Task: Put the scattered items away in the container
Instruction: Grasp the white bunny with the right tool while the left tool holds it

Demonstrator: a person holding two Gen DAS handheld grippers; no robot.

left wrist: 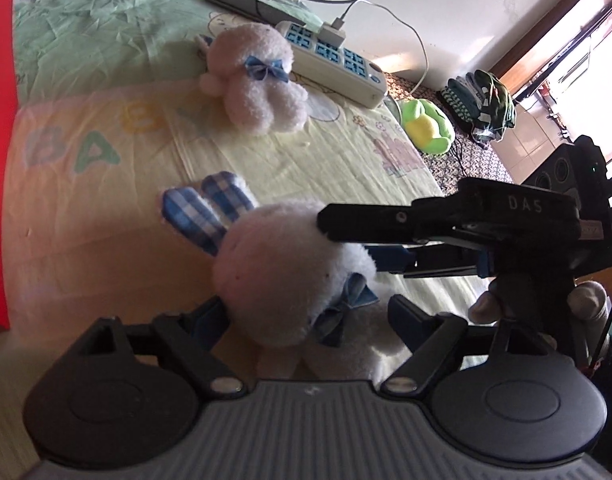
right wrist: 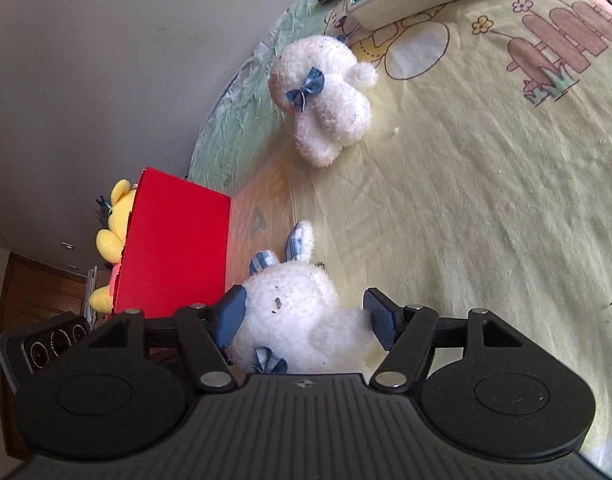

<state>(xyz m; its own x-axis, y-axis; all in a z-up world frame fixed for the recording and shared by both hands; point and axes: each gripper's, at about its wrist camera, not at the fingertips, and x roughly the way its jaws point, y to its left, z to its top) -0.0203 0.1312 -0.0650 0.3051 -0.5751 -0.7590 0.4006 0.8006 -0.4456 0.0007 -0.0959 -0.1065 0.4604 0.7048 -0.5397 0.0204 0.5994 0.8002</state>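
Bed against a plain wall, pale yellow cartoon-print sheet (right wrist: 486, 220), "BABY" readable on it in the left wrist view. White plush rabbit (right wrist: 294, 312) with blue checked ears lies between both sets of tongs. Right gripper (right wrist: 306, 320) jaws apart, left pad touching the rabbit's side, right pad just off it. Left gripper (left wrist: 302, 320) jaws apart, straddling the rabbit's head; contact unclear. Second white plush (right wrist: 326, 100) with blue bow well ahead of the tongs. Beyond it, a power strip (left wrist: 334, 60) with a white charger plugged in. Right view only: red container (right wrist: 174, 248) left of the gripper, yellow plush (right wrist: 114, 220) behind it. Left view only: right gripper body marked "DAS", green-yellow plush (left wrist: 426, 126), folded clothes (left wrist: 482, 100) off the bed edge.
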